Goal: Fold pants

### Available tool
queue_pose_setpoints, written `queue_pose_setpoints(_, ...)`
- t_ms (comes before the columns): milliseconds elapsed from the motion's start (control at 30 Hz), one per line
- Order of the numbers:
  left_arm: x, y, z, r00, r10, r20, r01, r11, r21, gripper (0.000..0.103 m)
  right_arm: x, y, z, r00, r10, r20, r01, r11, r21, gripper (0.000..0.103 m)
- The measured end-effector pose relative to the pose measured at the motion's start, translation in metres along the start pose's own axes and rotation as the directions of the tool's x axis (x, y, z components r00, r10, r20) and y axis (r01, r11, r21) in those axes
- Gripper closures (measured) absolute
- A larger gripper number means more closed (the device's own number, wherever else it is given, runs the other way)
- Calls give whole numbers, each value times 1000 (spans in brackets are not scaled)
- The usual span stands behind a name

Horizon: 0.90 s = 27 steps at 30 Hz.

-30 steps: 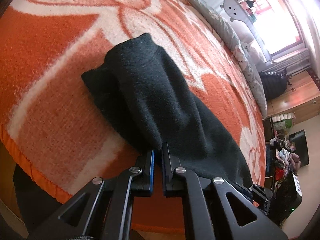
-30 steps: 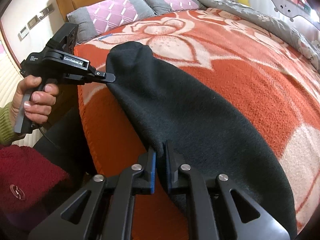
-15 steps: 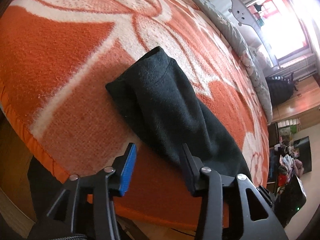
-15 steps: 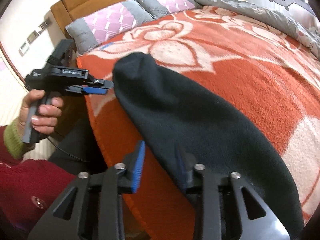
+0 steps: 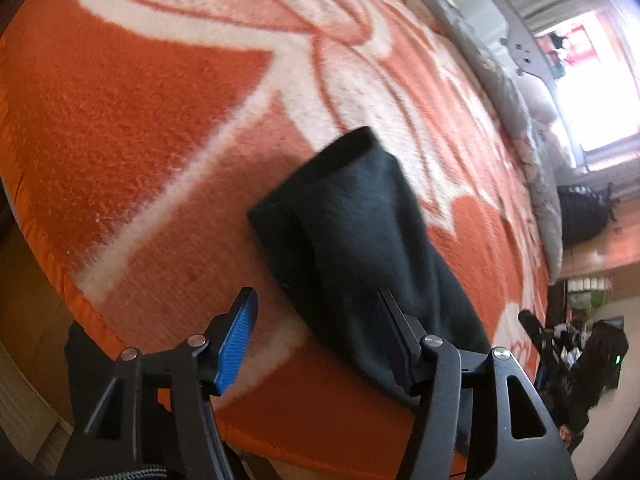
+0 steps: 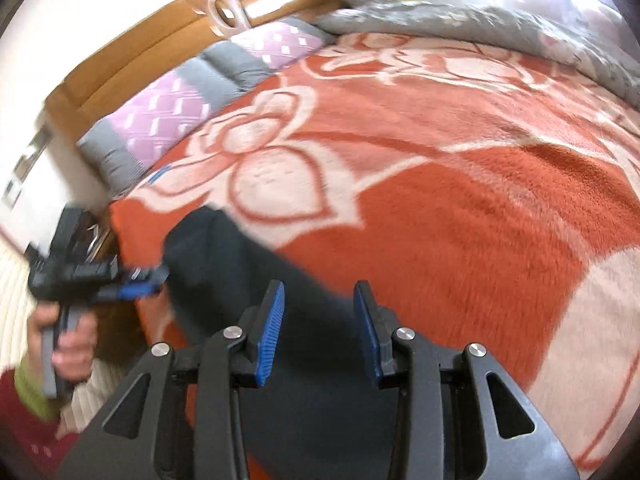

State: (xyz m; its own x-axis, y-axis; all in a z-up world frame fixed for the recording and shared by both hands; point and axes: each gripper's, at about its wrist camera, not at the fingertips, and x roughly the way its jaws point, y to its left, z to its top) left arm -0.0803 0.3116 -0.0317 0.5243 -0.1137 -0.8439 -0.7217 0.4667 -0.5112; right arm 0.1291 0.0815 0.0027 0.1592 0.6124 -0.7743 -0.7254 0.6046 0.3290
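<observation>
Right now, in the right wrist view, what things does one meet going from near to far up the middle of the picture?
Right gripper → dark folded pants → orange blanket with a pale flower pattern → pink and grey pillows → wooden headboard.

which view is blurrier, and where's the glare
Right wrist view: more motion smear, worst on the hand and left tool; window glare washes out its top right. Left wrist view: softer blur on the pants; the window at right is blown out.
</observation>
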Motion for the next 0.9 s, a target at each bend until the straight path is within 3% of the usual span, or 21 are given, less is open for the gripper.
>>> queue_pose_setpoints(167,15,8,8,1000,18,-8,-18,1000,-8,43,52,1,15,993,-27,-118,20,998,-65,65)
queue_pose_setpoints(300,20,8,10,1000,20,-2,-20,1000,21,43,85,19,-1,972,-22,-235,-21,983,-183,65)
queue_pose_setpoints(400,25,8,10,1000,11,2,-11,999,31,43,89,34,-21,971,-53,-233,-15,960,-279,65)
queue_pose_setpoints(600,40,-7,16,999,33,22,-35,995,96,45,97,20,-14,961,17,-277,-78,975,-210,65)
queue_pose_setpoints(733,49,-22,19,997,62,43,-68,986,151,54,102,19,-8,948,30,-317,-97,975,-198,68)
queue_pose_setpoints(833,48,-30,20,999,29,43,-37,979,201,78,95,15,-10,946,53,-320,-117,976,-183,84)
queue_pose_setpoints(900,40,-32,20,999,-13,53,1,976,218,83,81,17,-14,957,26,-288,-89,973,-211,93)
